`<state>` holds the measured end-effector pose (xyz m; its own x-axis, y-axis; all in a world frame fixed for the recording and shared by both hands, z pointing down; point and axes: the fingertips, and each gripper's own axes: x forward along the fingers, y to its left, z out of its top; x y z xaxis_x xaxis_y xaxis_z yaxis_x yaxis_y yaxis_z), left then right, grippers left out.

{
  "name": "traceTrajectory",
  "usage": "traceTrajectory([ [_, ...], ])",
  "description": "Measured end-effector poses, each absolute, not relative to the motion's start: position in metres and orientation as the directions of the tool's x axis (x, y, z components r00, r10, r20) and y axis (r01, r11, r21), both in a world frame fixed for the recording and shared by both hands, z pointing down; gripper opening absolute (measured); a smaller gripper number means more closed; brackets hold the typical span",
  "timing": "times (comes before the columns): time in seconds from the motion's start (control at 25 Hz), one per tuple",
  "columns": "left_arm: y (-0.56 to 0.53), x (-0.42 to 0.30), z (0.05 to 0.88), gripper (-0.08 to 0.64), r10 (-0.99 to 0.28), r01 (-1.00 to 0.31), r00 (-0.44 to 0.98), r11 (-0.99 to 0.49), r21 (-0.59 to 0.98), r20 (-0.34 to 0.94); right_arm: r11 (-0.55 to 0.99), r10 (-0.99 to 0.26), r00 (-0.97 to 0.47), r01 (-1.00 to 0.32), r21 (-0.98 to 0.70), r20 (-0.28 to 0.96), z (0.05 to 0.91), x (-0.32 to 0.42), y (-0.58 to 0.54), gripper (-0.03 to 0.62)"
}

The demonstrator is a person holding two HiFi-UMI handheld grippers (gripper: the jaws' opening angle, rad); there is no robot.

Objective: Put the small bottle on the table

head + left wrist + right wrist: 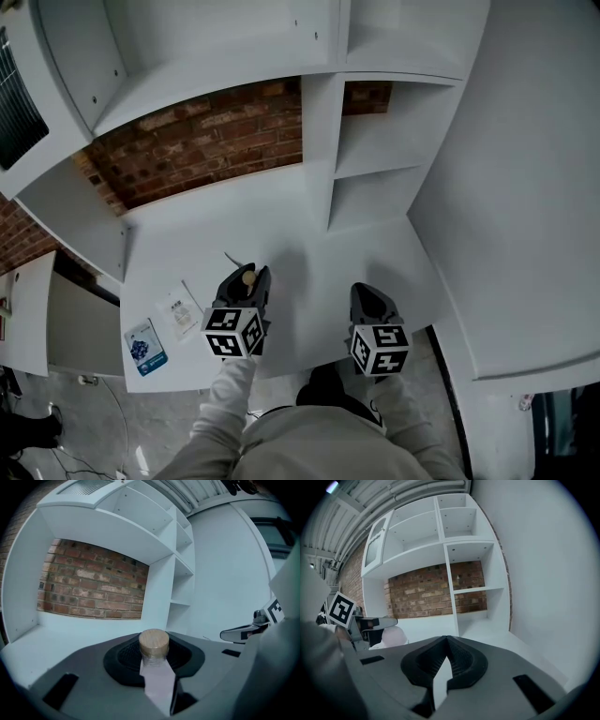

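A small pale bottle with a round wooden cap (153, 643) stands upright between the pads of my left gripper (155, 659), which is shut on it. From the head view the cap (247, 277) shows at the tip of the left gripper (245, 287), over the white table (187, 253) near its front edge. In the right gripper view the bottle's pale body (393, 637) hangs below the left gripper's fingers (377, 622). My right gripper (367, 298) hovers to the right of it, shut, and its pads (461, 660) meet at the tip with nothing between them.
A white leaflet (178, 311) and a blue card (145, 345) lie on the table's front left corner. White shelves (375, 141) and a brick wall (206, 141) stand behind the table. A white wall (525, 187) rises at the right.
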<state>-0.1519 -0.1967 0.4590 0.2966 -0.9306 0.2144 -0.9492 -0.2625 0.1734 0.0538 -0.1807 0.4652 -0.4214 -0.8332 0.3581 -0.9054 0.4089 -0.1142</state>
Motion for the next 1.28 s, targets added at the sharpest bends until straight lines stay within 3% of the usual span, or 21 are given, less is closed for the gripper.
traceTrajectory([
  [1.28,-0.402,-0.096,0.526,0.126,-0.873,-0.938,0.341,-0.338,0.069,0.348,0.446,-0.778,-0.451,-0.887,-0.12,0.437,0.494,0.059,-0.287,0.028],
])
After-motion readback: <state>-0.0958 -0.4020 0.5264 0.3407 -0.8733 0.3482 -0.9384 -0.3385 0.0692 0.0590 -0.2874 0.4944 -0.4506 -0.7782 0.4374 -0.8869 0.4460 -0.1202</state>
